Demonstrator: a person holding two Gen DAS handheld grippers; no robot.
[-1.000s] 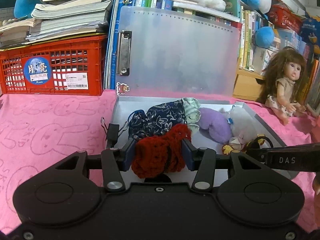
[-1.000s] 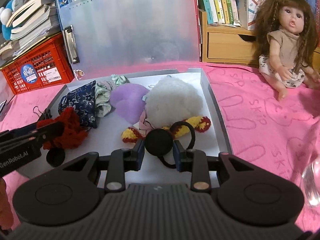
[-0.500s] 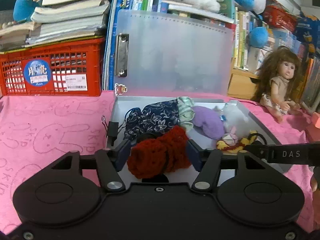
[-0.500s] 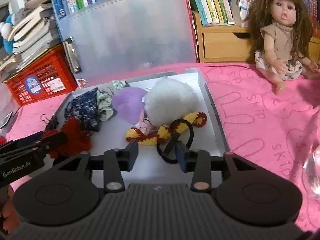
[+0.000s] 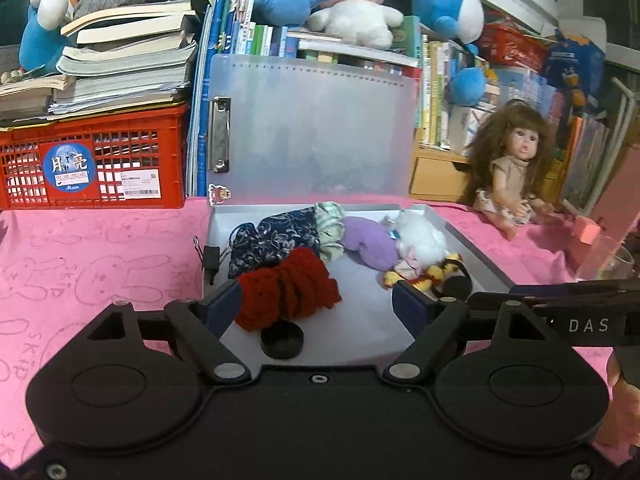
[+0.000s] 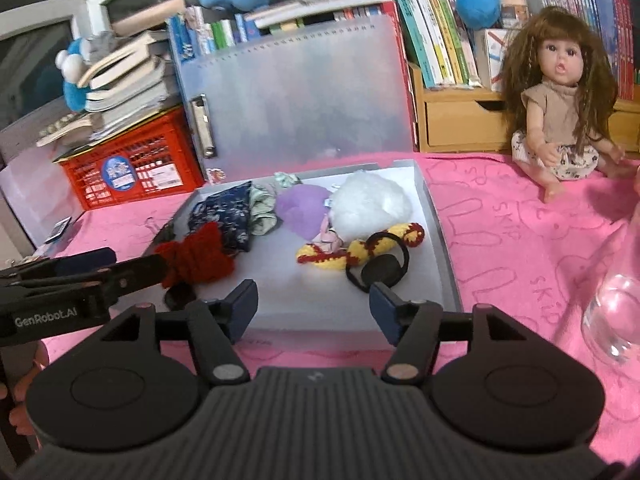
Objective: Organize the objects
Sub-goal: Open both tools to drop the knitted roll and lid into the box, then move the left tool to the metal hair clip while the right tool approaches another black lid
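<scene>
An open grey case [image 5: 472, 248] [image 6: 434, 216] with its frosted lid upright sits on the pink cloth. Inside lie a red crocheted scrunchie [image 5: 288, 290] [image 6: 196, 258], a navy floral scrunchie [image 5: 276, 240] [image 6: 224, 216], a green one, a purple pompom [image 5: 366, 240] [image 6: 300, 210], a white pompom [image 5: 420, 238] [image 6: 370, 202], a yellow-red knitted band [image 6: 352, 250], a black disc hair tie [image 6: 380, 270] and another black disc [image 5: 282, 342]. My left gripper [image 5: 318, 304] is open above the red scrunchie. My right gripper [image 6: 314, 304] is open at the case's front edge.
A red crate [image 5: 92, 160] under stacked books stands back left. A doll [image 5: 512, 176] [image 6: 560, 108] sits at the right before bookshelves. A clear glass [image 6: 616, 312] stands at the right edge. A black binder clip [image 5: 210, 258] lies by the case's left wall.
My left gripper opened and let the red scrunchie drop into the case. My right gripper opened, left the black disc hair tie in the case and drew back.
</scene>
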